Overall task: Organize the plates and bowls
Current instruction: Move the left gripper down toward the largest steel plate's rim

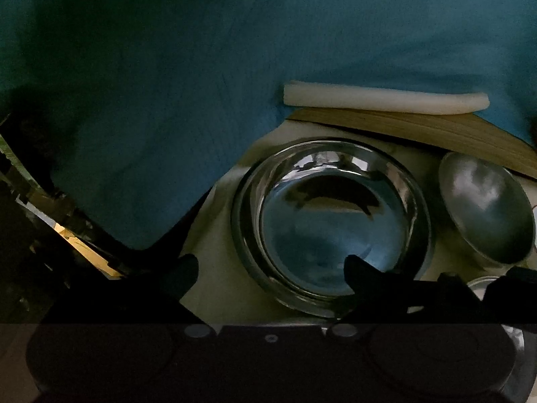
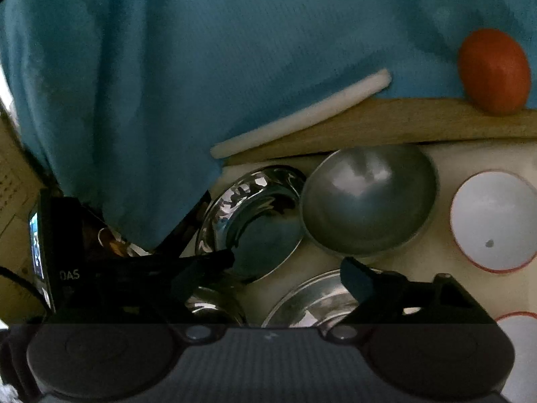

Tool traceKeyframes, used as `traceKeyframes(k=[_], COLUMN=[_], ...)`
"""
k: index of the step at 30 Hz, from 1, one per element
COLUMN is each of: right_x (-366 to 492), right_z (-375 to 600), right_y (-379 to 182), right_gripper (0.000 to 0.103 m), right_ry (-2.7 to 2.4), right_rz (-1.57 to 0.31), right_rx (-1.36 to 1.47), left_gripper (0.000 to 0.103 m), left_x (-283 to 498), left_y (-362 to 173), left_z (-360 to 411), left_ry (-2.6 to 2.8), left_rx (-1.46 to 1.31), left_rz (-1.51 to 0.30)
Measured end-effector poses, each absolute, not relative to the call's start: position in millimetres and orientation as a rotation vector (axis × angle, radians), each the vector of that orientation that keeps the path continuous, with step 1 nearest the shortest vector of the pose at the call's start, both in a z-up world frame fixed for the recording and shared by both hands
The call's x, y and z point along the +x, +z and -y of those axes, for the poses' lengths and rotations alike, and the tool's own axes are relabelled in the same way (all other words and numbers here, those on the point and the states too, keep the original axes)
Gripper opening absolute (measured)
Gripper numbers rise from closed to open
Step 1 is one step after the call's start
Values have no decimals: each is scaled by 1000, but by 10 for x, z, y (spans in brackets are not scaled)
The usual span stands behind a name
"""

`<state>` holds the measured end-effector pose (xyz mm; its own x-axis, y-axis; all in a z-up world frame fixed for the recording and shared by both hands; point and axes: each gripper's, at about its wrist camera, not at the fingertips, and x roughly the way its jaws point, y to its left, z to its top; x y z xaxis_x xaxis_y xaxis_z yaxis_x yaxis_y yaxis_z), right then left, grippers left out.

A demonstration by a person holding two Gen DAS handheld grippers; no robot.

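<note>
In the left wrist view a shiny steel deep plate (image 1: 330, 225) lies on the pale tabletop. My left gripper (image 1: 272, 268) stands open over its near left rim, one fingertip above the plate's inside, the other outside over the table. A matte steel bowl (image 1: 486, 211) sits to the right. In the right wrist view my right gripper (image 2: 283, 270) is open above a second steel plate (image 2: 312, 299), near the shiny plate (image 2: 255, 221) and the matte bowl (image 2: 365, 201). A white red-rimmed bowl (image 2: 493, 221) stands at the right. Nothing is gripped.
A teal cloth (image 2: 167, 67) covers the back. A white foam stick (image 2: 302, 114) and a wooden board (image 2: 402, 124) lie behind the dishes, with an orange-red ball (image 2: 493, 70) on the board. A black device with a small screen (image 2: 50, 252) is at the left. Another white dish (image 2: 518, 336) shows at the lower right.
</note>
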<state>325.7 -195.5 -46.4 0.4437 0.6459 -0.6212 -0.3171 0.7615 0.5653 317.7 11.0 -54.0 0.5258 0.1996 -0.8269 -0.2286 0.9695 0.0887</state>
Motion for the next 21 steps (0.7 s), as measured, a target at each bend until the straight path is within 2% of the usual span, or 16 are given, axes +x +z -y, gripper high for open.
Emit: traceKeyframes(k=[7, 11, 21], right_x=[3399, 3451, 3526], right_z=[1877, 1783, 1564], right_y=[-609, -657, -766], right_gripper=[78, 71, 53], right_ry=[626, 603, 525], right_rz=[-981, -1000, -1048], right_rx=[479, 457, 389], left_gripper=[74, 60, 44], left_x=[3219, 3234, 3287], left_y=[-625, -661, -710], left_z=[-204, -258, -297], left_ry=[240, 240, 268], left_rx=[-89, -134, -168], left_rz=[-1002, -1017, -1031])
